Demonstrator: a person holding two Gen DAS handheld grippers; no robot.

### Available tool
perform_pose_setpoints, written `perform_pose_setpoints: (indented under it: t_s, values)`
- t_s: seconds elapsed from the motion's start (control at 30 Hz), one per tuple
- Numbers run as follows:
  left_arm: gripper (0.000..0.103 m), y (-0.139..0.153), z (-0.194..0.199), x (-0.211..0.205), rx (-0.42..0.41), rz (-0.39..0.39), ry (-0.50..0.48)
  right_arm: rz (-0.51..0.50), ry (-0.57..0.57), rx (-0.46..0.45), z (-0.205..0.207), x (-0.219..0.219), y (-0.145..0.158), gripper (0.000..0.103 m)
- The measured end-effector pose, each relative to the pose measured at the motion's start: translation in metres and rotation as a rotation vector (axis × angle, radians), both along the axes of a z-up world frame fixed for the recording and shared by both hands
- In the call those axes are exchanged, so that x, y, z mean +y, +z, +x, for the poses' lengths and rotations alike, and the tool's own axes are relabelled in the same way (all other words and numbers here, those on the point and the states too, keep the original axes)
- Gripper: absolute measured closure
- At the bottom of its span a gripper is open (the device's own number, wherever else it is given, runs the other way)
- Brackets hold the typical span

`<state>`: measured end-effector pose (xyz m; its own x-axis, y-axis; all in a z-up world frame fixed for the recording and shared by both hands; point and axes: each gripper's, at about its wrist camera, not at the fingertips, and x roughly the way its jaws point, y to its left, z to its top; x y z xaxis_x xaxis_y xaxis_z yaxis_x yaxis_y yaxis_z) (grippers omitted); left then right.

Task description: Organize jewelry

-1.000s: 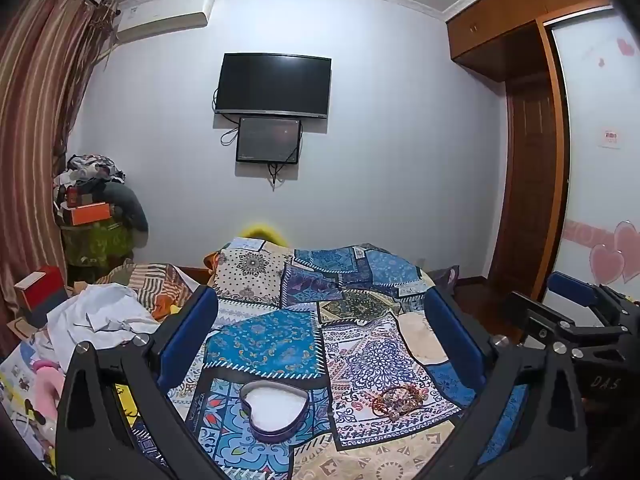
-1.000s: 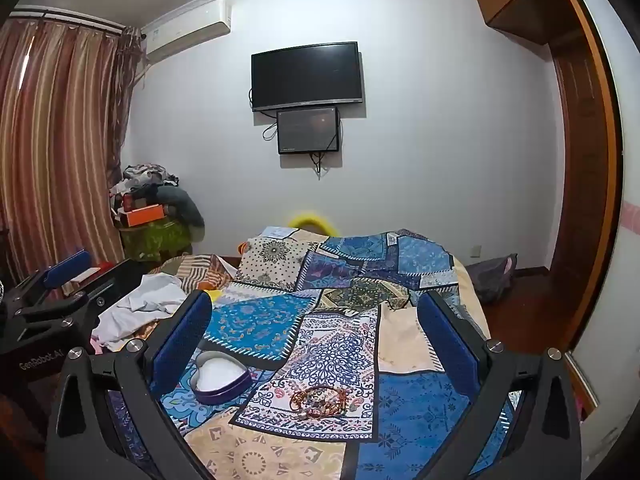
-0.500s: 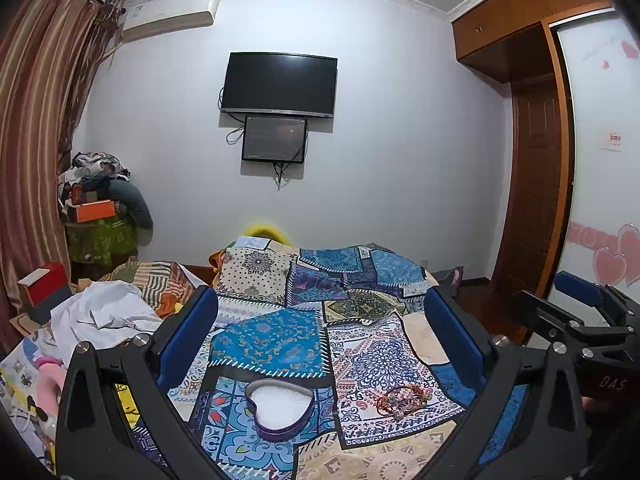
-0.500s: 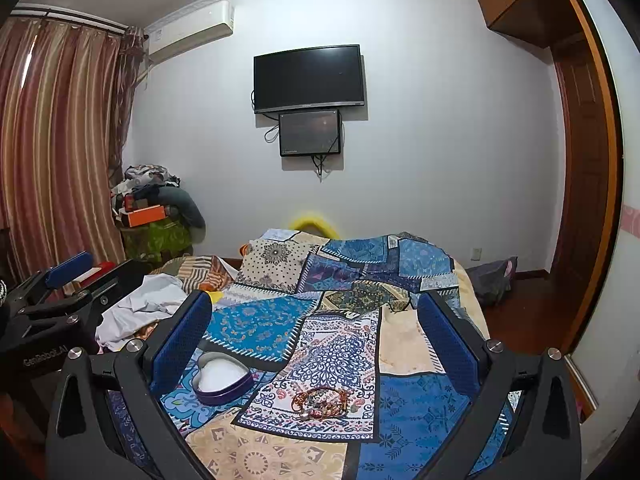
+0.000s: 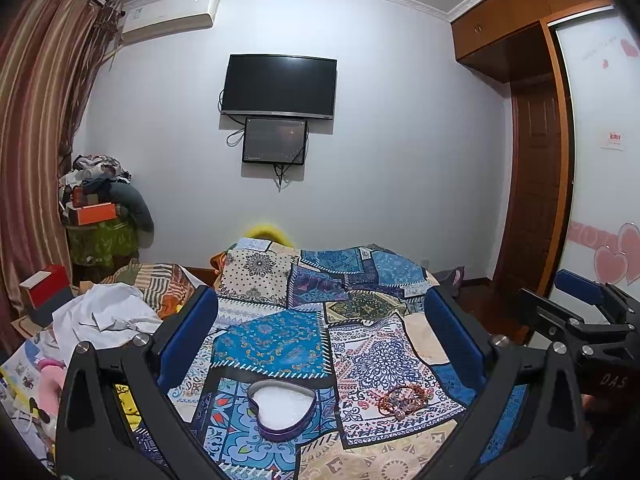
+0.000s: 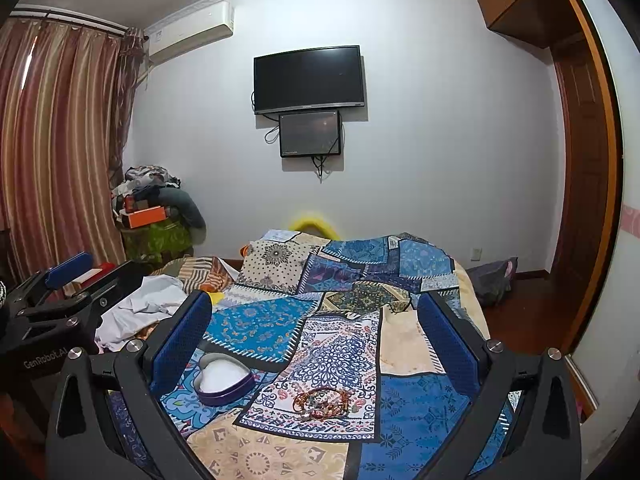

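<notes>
Left wrist view is showing the left gripper [image 5: 320, 344] hanging above the patchwork bedspread [image 5: 280, 340] with its jaws spread wide and nothing between them. Below it, a purple heart-shaped tin [image 5: 282, 406] is sitting open on the cover, and a tangle of beaded bracelets [image 5: 402, 400] is lying just to its right, apart from the tin. Open bedspread is stretching away beyond both toward the far wall, while crumpled white cloth [image 5: 104, 316] is crowding the left edge of the bed.

Right wrist view is showing the right gripper [image 6: 314, 340] likewise released and empty, hovering over the same cover; the bracelets [image 6: 322, 400] are lying near the middle of its span and the tin [image 6: 224, 380] is sitting partly behind its left finger [image 6: 180, 344]. Bare wooden floor [image 6: 524, 312] is lying open past the bed's right edge.

Individual beads are too small to make out, and the near edge of the bed is being cut off by the gripper bodies.
</notes>
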<state>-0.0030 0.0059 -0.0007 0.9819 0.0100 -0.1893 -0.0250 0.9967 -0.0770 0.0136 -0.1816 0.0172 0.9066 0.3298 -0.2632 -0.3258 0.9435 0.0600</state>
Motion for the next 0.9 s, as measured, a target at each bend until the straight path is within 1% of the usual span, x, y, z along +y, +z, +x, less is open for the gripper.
perform_pose_setpoints:
  t_s: [0.9]
  values:
    - [0.0, -0.0005, 0.0002, -0.0022, -0.001, 0.006, -0.001, 0.003, 0.002, 0.001, -0.0018, -0.0002, 0.0021, 0.001]
